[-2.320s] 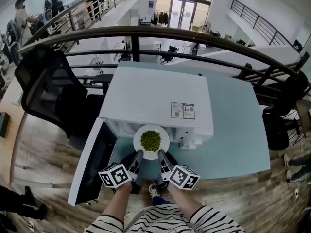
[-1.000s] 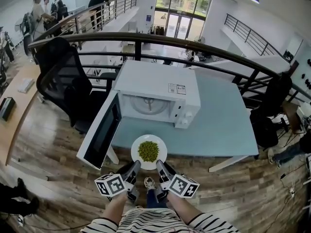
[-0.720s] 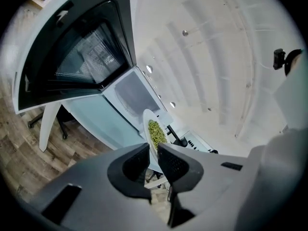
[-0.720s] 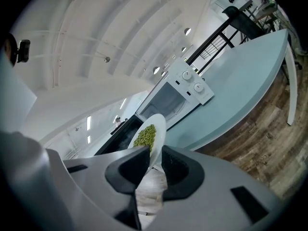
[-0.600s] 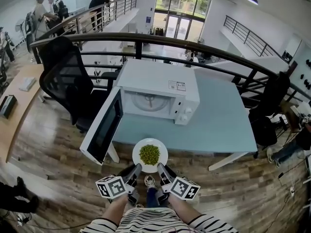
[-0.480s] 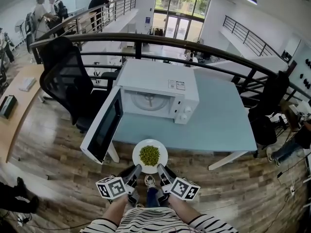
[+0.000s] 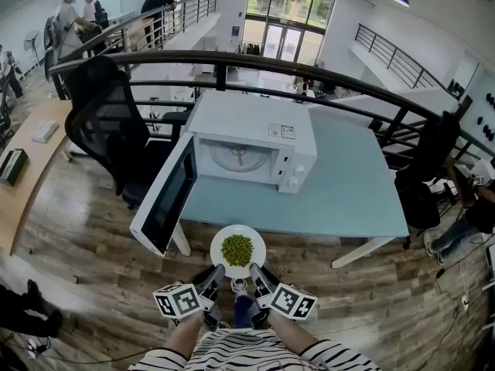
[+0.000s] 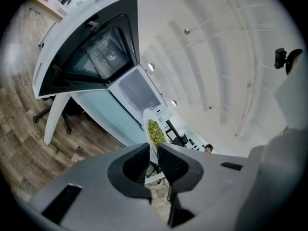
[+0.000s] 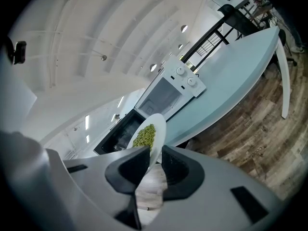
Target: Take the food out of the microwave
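A white plate [image 7: 238,251] with a heap of green peas [image 7: 237,249] hangs in the air over the wooden floor, just off the near edge of the pale blue table [image 7: 348,192]. My left gripper [image 7: 216,273] is shut on the plate's near left rim and my right gripper [image 7: 256,273] is shut on its near right rim. In the left gripper view the plate [image 8: 150,131] stands edge-on between the jaws; in the right gripper view the plate [image 9: 153,134] does the same. The white microwave [image 7: 247,141] stands on the table with its door [image 7: 164,199] swung open to the left and its turntable bare.
A black office chair [image 7: 100,126] stands left of the table, another chair [image 7: 421,184] at the right. A dark curved railing [image 7: 232,60] runs behind the table. Several people stand far back at the upper left. Wooden floor lies around me.
The plate and both grippers have drawn back from the microwave's cavity, past the table's near edge, toward me. The view has backed away too.
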Demonstrator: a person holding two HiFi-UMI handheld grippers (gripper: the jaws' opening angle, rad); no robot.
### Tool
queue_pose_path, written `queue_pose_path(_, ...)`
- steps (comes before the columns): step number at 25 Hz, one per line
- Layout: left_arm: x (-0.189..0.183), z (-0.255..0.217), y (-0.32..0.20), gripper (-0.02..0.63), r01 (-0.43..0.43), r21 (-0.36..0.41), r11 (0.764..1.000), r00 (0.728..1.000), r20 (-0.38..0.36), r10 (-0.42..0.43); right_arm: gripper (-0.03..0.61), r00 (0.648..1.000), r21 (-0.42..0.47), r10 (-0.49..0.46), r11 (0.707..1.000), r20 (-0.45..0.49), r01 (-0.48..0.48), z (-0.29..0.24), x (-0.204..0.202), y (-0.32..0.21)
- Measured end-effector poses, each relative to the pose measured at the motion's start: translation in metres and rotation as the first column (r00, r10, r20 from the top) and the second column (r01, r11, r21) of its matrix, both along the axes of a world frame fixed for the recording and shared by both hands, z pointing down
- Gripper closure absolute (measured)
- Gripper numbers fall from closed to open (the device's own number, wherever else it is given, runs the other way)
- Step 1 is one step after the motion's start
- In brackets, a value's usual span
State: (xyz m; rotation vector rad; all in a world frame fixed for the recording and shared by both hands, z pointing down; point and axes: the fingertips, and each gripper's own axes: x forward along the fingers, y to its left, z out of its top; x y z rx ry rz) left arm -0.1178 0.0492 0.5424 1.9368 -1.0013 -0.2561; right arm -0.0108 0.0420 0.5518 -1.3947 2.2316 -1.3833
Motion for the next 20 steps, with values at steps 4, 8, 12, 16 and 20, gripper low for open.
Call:
queue_pose_path(4, -0.0016, 0.0027, 0.0023, 0.549, 0.003, -0.006, 1.000, 1.000, -0.004, -0.003, 0.492, 1.000, -0.008, 0.000, 1.000, 0.006, 0.000, 0.0022, -0.0014, 0.0020)
queue_pose_path(8, -0.0001, 0.0025, 0.0037, 0.549, -0.001, -0.009, 1.000, 1.000, -0.006, 0.001, 0.492, 1.000, -0.017, 0.005, 1.000, 0.011, -0.005, 0.0028, 0.0001, 0.0042)
queue_pose_path(12, 0.0012, 0.0040, 0.0033, 0.549, -0.007, -0.015, 1.000, 1.000, -0.003, 0.007, 0.492, 1.000, -0.023, 0.010, 1.000, 0.013, -0.010, 0.0041, 0.0015, 0.0037)
queue_pose_path(16, 0.0019, 0.0039, 0.0006, 0.549, -0.010, -0.014, 1.000, 1.000, -0.004, 0.010, 0.492, 1.000, -0.021, 0.012, 1.000, 0.010, -0.011, 0.0042, 0.0024, 0.0013)
queue_pose_path(20, 0.0001, 0.0054, -0.0031, 0.549, -0.010, -0.013, 1.000, 1.000, -0.002, 0.010, 0.492, 1.000, -0.020, 0.010, 1.000, 0.007, -0.010, 0.0055, 0.0010, -0.0024)
